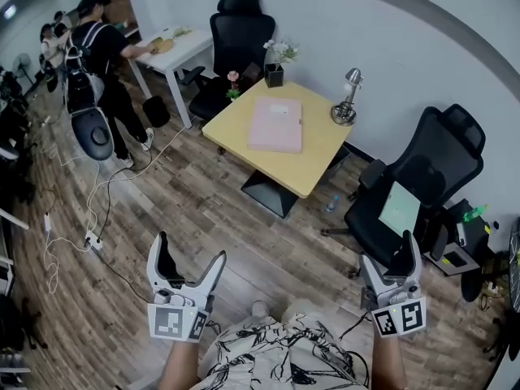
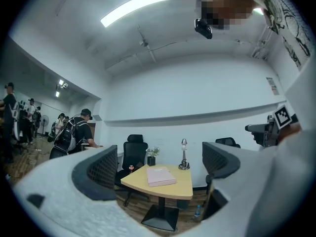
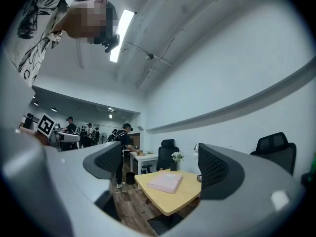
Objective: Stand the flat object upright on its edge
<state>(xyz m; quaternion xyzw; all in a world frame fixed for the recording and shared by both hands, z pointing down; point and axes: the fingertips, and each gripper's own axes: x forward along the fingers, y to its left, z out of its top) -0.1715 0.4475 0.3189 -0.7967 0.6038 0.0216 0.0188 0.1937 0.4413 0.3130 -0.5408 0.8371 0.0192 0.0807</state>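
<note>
On the yellow wooden table with a rounded edge [image 1: 318, 167], in the middle of the room, the flat pink rectangular object [image 1: 275, 125] lies on its broad face, well apart from both grippers. Behind it, near the table's far edge, stand a black square pot of white flowers [image 1: 275, 70], a small pot with a pink bloom [image 1: 233, 84] and a silver desk lamp [image 1: 348, 97]. A black high-backed office chair [image 1: 236, 32] sits at the table's far side and a second black office chair [image 1: 423, 177] at its right, close to the right gripper. A plastic water bottle [image 1: 331, 205] stands on the wood-plank floor [image 1: 203, 218] by the table's black base. Farther left, a person in black with a backpack [image 1: 99, 49] leans over a white desk [image 1: 177, 51], and a white cable [image 1: 106, 193] trails across the floor.

The left gripper [image 1: 190, 249] and the right gripper [image 1: 390, 257] are held low in front of the person, side by side and pointing roughly level toward the table. Both have their jaws spread wide with nothing between the pads.
</note>
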